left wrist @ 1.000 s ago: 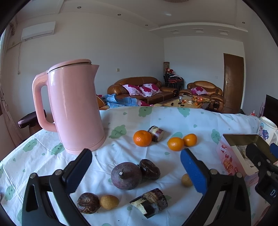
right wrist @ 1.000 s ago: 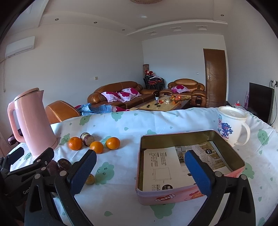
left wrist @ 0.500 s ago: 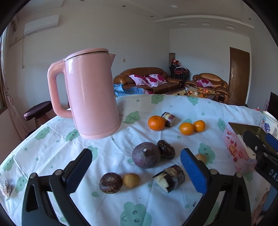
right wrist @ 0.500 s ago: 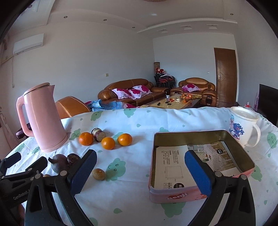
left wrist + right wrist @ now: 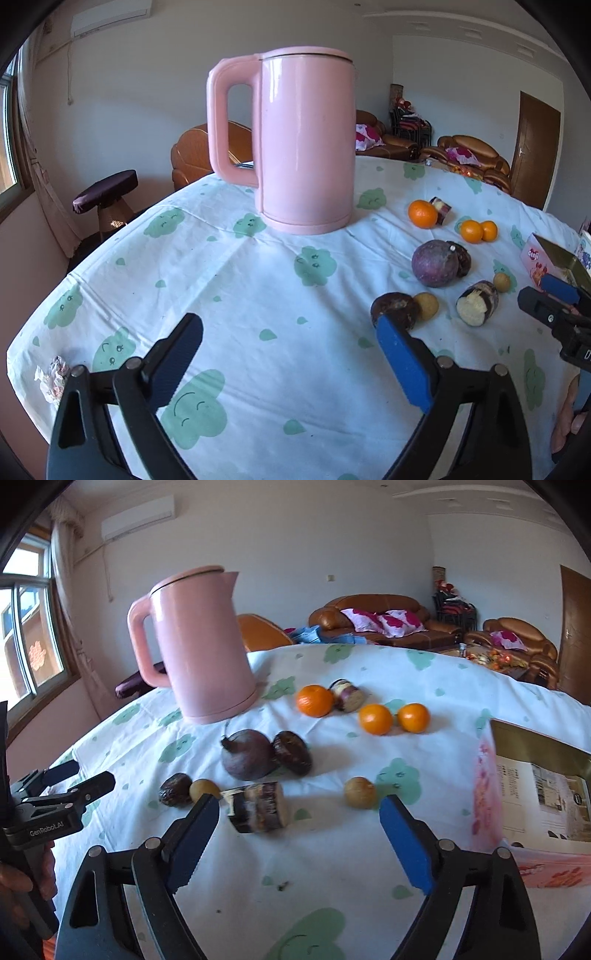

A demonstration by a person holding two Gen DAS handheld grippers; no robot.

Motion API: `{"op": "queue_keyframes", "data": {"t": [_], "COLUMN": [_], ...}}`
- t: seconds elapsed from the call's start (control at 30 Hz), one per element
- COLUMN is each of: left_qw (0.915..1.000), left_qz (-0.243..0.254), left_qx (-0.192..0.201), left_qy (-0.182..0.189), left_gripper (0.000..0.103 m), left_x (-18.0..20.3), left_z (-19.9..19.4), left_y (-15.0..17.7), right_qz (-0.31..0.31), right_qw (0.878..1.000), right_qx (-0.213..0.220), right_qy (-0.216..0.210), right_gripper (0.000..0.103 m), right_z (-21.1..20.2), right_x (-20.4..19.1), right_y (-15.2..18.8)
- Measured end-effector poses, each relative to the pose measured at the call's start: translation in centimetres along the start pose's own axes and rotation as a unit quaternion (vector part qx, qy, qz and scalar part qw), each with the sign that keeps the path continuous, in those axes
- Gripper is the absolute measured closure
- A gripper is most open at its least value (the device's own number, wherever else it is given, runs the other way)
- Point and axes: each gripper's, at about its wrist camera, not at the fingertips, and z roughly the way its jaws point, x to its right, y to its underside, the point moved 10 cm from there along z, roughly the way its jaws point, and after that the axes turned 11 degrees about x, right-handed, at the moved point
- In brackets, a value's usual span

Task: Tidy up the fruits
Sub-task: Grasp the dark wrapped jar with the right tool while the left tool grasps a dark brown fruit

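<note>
Fruits lie on the tablecloth: three oranges, a big purple round fruit touching a dark brown one, a cut dark-skinned piece, a dark fruit beside a small tan one, and another tan fruit. They also show at the right of the left wrist view, the purple fruit among them. A pink tin box lined with paper stands at the right. My right gripper is open just before the cut piece. My left gripper is open over bare cloth, left of the fruits.
A tall pink kettle stands at the back of the table. A crumpled paper scrap lies near the left table edge. A cut piece lies by the far orange. Sofas and a stool are beyond the table.
Both grippers have swung left. The kettle now fills the middle of the left view and the fruits sit to its right. The right gripper now faces the fruits, not the tin.
</note>
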Motion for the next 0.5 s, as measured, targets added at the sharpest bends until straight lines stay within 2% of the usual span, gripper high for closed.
{"op": "queue_keyframes", "data": {"t": [0.1,0.23,0.3,0.33,0.37,0.5], "left_qw": [0.9997,0.9980,0.9964,0.9954,0.9942,0.9892], "left_qz": [0.020,0.029,0.035,0.037,0.042,0.088], "left_qx": [-0.012,-0.025,-0.033,-0.038,-0.043,-0.055], "left_qy": [0.009,0.050,0.069,0.080,0.090,0.103], "left_gripper": [0.008,0.008,0.008,0.008,0.008,0.008], "left_x": [0.5,1.6,2.4,2.7,3.3,5.5], "left_z": [0.4,0.6,1.0,1.2,1.5,2.7], "left_y": [0.4,0.5,0.4,0.3,0.2,0.5], "right_qz": [-0.013,-0.035,-0.032,-0.029,-0.026,-0.014], "right_qw": [0.999,0.996,0.995,0.994,0.993,0.994], "right_qx": [-0.037,-0.085,-0.098,-0.106,-0.117,-0.110], "right_qy": [-0.007,0.020,0.015,0.011,0.007,-0.001], "right_gripper": [0.013,0.014,0.027,0.045,0.058,0.059], "right_z": [2.2,4.6,5.1,5.2,5.3,5.0], "right_x": [-1.5,-1.9,-1.9,-1.8,-1.7,-1.5], "right_y": [0.6,1.6,2.1,2.3,2.8,2.7]}}
